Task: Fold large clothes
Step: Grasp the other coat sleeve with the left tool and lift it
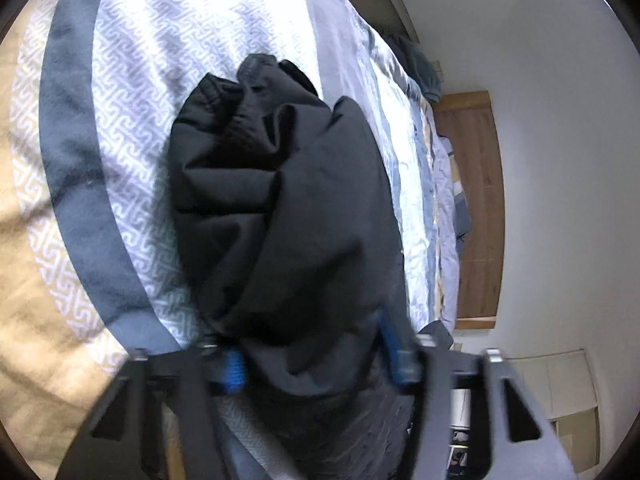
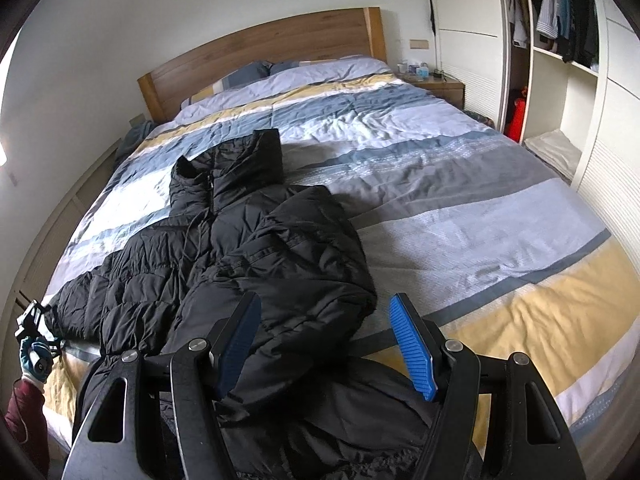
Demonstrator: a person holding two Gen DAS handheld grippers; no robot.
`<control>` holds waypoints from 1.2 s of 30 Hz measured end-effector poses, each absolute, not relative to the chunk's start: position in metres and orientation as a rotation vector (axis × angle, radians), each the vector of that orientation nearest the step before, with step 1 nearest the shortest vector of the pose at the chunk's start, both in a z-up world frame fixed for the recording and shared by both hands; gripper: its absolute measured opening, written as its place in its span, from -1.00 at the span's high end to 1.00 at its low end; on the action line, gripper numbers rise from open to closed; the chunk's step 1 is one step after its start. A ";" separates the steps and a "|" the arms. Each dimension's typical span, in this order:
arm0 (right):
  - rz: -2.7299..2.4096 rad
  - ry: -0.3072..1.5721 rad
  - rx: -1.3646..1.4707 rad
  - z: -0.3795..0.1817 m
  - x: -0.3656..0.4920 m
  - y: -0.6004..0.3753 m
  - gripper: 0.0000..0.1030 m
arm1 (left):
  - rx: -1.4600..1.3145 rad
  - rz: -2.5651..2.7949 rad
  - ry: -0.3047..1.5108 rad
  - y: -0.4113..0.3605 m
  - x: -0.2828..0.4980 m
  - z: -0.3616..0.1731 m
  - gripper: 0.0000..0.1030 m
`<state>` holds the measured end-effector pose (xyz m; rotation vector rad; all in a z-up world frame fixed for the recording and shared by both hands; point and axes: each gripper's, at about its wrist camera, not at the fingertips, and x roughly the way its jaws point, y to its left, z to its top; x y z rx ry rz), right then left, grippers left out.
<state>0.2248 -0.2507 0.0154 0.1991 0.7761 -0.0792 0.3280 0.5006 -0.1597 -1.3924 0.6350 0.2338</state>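
A large black puffer jacket (image 2: 224, 240) lies on the striped bed, collar toward the headboard, one side folded over its middle. My right gripper (image 2: 326, 340) is open just above the jacket's near part, its blue pads (image 2: 412, 344) wide apart. My left gripper (image 1: 316, 356) shows blurred in the left wrist view, with a thick bunch of the black jacket (image 1: 280, 200) between its blue pads (image 1: 394, 354); the jaws stand fairly wide around the fabric. From the right wrist view the left gripper (image 2: 34, 324) is at the jacket's left end, by the bed edge.
The bed has a striped blue, grey, white and yellow duvet (image 2: 460, 200) and a wooden headboard (image 2: 260, 52). A nightstand (image 2: 436, 84) and an open wardrobe (image 2: 560, 40) stand at the right. A white wall (image 1: 560, 120) is near the left gripper.
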 end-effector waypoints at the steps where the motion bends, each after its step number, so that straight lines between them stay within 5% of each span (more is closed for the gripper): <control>1: -0.079 0.775 0.202 0.015 0.223 -0.252 -0.29 | -1.382 0.233 0.636 0.500 0.328 -0.157 0.42; 9: -0.069 0.748 0.194 0.024 0.208 -0.252 -0.29 | -1.288 0.212 0.617 0.488 0.333 -0.121 0.74; 25: -0.062 0.657 0.231 0.052 0.148 -0.272 -0.29 | -0.861 0.003 0.574 0.380 0.329 0.020 0.78; 36: -0.067 0.604 0.254 0.065 0.106 -0.288 -0.29 | -0.591 -0.141 0.601 0.258 0.320 0.071 0.78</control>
